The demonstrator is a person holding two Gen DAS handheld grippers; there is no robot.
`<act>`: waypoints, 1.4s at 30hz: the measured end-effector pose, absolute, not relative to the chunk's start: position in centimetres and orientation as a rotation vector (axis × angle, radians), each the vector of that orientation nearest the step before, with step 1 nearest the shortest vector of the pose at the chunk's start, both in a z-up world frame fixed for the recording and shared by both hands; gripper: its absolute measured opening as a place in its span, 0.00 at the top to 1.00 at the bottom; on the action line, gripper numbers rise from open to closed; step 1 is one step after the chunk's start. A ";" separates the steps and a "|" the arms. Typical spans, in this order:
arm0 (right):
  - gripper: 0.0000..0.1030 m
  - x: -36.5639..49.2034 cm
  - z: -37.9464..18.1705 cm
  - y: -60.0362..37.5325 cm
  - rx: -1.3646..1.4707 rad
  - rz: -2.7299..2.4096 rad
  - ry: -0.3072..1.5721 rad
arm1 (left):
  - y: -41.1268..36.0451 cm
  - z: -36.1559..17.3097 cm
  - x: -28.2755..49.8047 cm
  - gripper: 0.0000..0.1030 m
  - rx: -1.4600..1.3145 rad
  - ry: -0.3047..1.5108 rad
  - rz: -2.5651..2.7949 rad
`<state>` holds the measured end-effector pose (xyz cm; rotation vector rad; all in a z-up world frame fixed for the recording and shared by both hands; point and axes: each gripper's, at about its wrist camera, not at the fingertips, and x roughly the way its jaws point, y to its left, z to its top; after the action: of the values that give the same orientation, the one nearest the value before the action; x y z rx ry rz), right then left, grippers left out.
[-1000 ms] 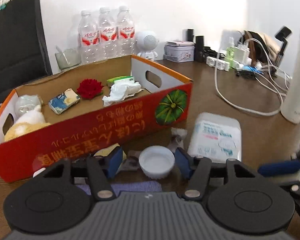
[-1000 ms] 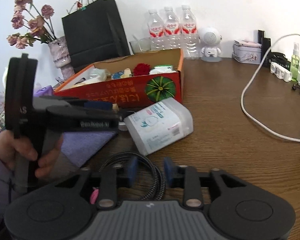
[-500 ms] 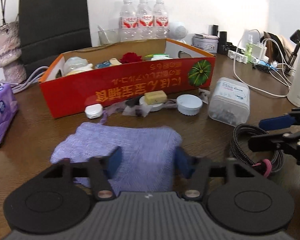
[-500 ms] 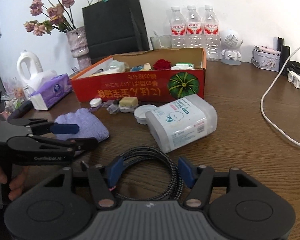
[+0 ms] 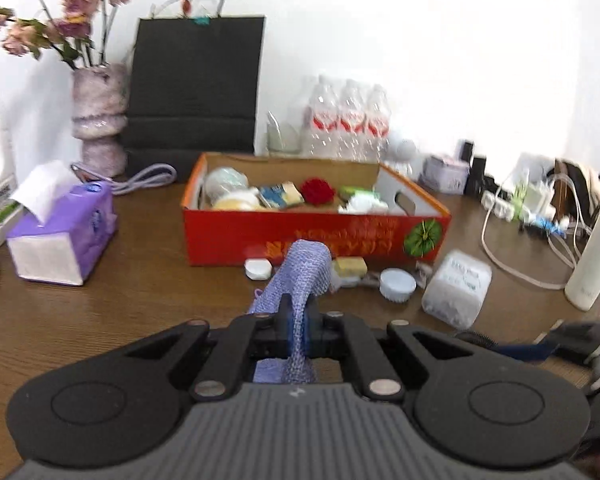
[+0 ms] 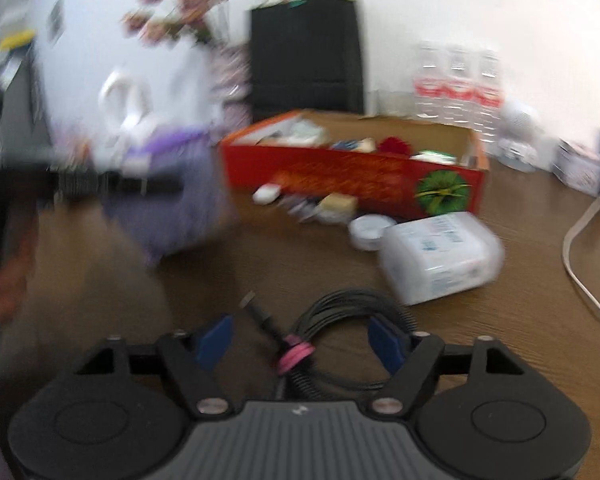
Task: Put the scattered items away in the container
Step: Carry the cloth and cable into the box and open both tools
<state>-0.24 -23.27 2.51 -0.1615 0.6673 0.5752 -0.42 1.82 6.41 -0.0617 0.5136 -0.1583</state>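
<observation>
In front of the red cardboard box (image 5: 316, 236), my left gripper (image 5: 298, 330) pinches the soft, light lilac knitted cloth (image 5: 300, 280) mid-fold; it droops. Right gripper (image 6: 306, 344), jaws just narrowing, straddles the coiled black cable (image 6: 352, 312) ungripped.

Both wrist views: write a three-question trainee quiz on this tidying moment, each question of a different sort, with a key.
1. True or false: the left claw is shut on the purple cloth.
2. Multiple choice: what lies between the right claw's open fingers? A) the coiled black cable B) a white lid C) a tissue pack
3. Fill in: the white round lid lies on the table, in front of the ____ cardboard box.

Key: 1 true; 2 A, with the pads not pressing on it after the jaws just closed further; 3 red.
</observation>
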 end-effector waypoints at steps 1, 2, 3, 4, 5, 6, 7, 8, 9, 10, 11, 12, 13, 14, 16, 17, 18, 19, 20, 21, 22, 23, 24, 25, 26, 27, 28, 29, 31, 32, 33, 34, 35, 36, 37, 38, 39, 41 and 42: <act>0.69 -0.1 2.1 -22.6 -0.185 0.555 0.685 | 1.9 6.8 -0.8 0.95 -0.071 0.502 -0.160; 0.73 0.0 1.8 -22.2 -0.195 0.541 0.687 | 2.0 7.1 -1.1 0.95 -0.080 0.489 -0.164; 0.75 -0.1 1.8 -21.9 -0.199 0.533 0.684 | 2.1 7.5 -1.5 0.95 -0.087 0.475 -0.169; 0.81 -0.4 1.8 -21.7 -0.203 0.531 0.685 | 2.2 7.8 -1.9 0.95 -0.090 0.460 -0.173; 0.82 -0.7 1.9 -21.5 -0.205 0.530 0.688 | 2.2 8.1 -2.2 0.95 -0.089 0.447 -0.176; 0.82 -1.1 2.0 -21.3 -0.204 0.530 0.689 | 2.2 8.2 -2.5 0.95 -0.088 0.439 -0.176; 0.82 -1.4 2.2 -21.3 -0.198 0.525 0.679 | 2.2 8.3 -2.8 0.95 -0.091 0.435 -0.176; 0.82 -1.8 2.6 -21.3 -0.186 0.514 0.655 | 2.2 8.5 -3.1 0.95 -0.096 0.431 -0.181; 0.82 -2.2 3.1 -21.5 -0.169 0.504 0.623 | 2.3 8.7 -3.3 0.95 -0.099 0.425 -0.189; 0.82 -2.4 3.8 -21.8 -0.151 0.497 0.590 | 2.3 9.1 -3.5 0.95 -0.106 0.419 -0.205; 0.82 -2.5 4.6 -22.1 -0.134 0.493 0.565 | 2.5 9.5 -3.7 0.95 -0.116 0.407 -0.222; 0.82 -2.4 5.4 -22.4 -0.121 0.490 0.549 | 2.6 10.0 -3.9 0.95 -0.123 0.389 -0.235; 0.82 -2.3 6.2 -22.6 -0.112 0.487 0.533 | 2.7 10.5 -4.0 0.95 -0.125 0.371 -0.240; 0.82 -2.3 7.0 -22.9 -0.106 0.488 0.514 | 2.7 10.9 -4.0 0.95 -0.122 0.352 -0.242; 0.82 -2.0 8.9 -23.2 -0.107 0.491 0.471 | 2.6 12.1 -3.8 0.95 -0.110 0.313 -0.250; 0.82 -1.6 9.9 -23.4 -0.112 0.492 0.449 | 2.5 12.8 -3.4 0.95 -0.105 0.294 -0.251; 0.82 -0.9 10.9 -23.4 -0.120 0.496 0.430 | 2.3 13.3 -2.8 0.95 -0.098 0.277 -0.257; 0.82 -0.1 12.0 -23.4 -0.130 0.498 0.409 | 2.1 13.7 -2.0 0.94 -0.092 0.264 -0.271; 0.82 0.8 13.1 -23.3 -0.144 0.502 0.392 | 1.9 14.1 -0.9 0.94 -0.088 0.255 -0.279; 0.82 1.9 14.2 -23.1 -0.156 0.512 0.383 | 1.6 14.3 0.6 0.94 -0.079 0.261 -0.282; 0.82 3.2 15.2 -22.8 -0.160 0.523 0.377 | 1.2 14.6 2.2 0.94 -0.066 0.274 -0.281; 0.82 4.4 16.1 -22.7 -0.161 0.531 0.376 | 0.9 14.9 3.5 0.94 -0.062 0.282 -0.274; 0.82 5.7 17.0 -22.6 -0.161 0.536 0.378 | 0.6 15.2 5.1 0.94 -0.056 0.287 -0.270; 0.82 7.2 17.8 -22.4 -0.159 0.537 0.379 | 0.4 15.6 6.6 0.94 -0.060 0.289 -0.272; 0.82 8.8 18.6 -22.3 -0.157 0.532 0.382 | 0.4 16.1 8.6 0.94 -0.086 0.301 -0.271; 0.82 10.4 19.2 -22.1 -0.152 0.523 0.390 | 0.5 16.3 10.4 0.94 -0.118 0.333 -0.270; 0.82 12.1 19.8 -22.0 -0.137 0.512 0.402 | 0.6 16.6 12.5 0.94 -0.140 0.372 -0.259; 0.82 13.9 20.5 -22.0 -0.115 0.501 0.423 | 0.5 16.9 14.4 0.94 -0.144 0.402 -0.235; 0.82 17.4 21.4 -21.9 -0.066 0.478 0.483 | 0.4 17.6 18.1 0.94 -0.153 0.464 -0.217; 0.82 19.5 21.6 -21.7 -0.048 0.467 0.530 | 0.6 17.8 20.2 0.94 -0.187 0.516 -0.234; 0.82 21.6 21.5 -21.6 -0.029 0.463 0.587 | 0.8 17.8 22.3 0.94 -0.227 0.583 -0.250; 0.82 23.7 21.0 -21.4 -0.008 0.471 0.652 | 0.8 17.5 24.0 0.94 -0.252 0.638 -0.251; 0.82 25.8 20.2 -21.1 0.016 0.489 0.730 | 0.6 16.9 25.7 0.94 -0.257 0.686 -0.246; 0.82 27.6 19.2 -21.0 0.042 0.501 0.802 | 0.3 16.1 27.2 0.94 -0.249 0.727 -0.228; 0.82 29.0 18.0 -20.8 0.057 0.496 0.861 | -0.1 15.1 28.4 0.94 -0.231 0.763 -0.213; 0.82 30.2 16.6 -20.4 0.052 0.483 0.912 | -0.5 13.8 29.5 0.94 -0.216 0.797 -0.202; 0.82 31.2 15.1 -19.9 0.041 0.466 0.956 | -1.0 12.3 30.4 0.94 -0.202 0.833 -0.187; 0.82 32.7 12.2 -19.3 0.038 0.437 1.038 | -1.8 9.2 31.6 0.94 -0.176 0.895 -0.160; 0.82 33.3 10.6 -19.2 0.049 0.427 1.083 | -2.0 8.0 32.1 0.92 -0.181 0.920 -0.158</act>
<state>33.26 -19.16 10.63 0.0489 1.0827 0.4269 32.05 -1.98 7.97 -0.1807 0.9196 -0.1583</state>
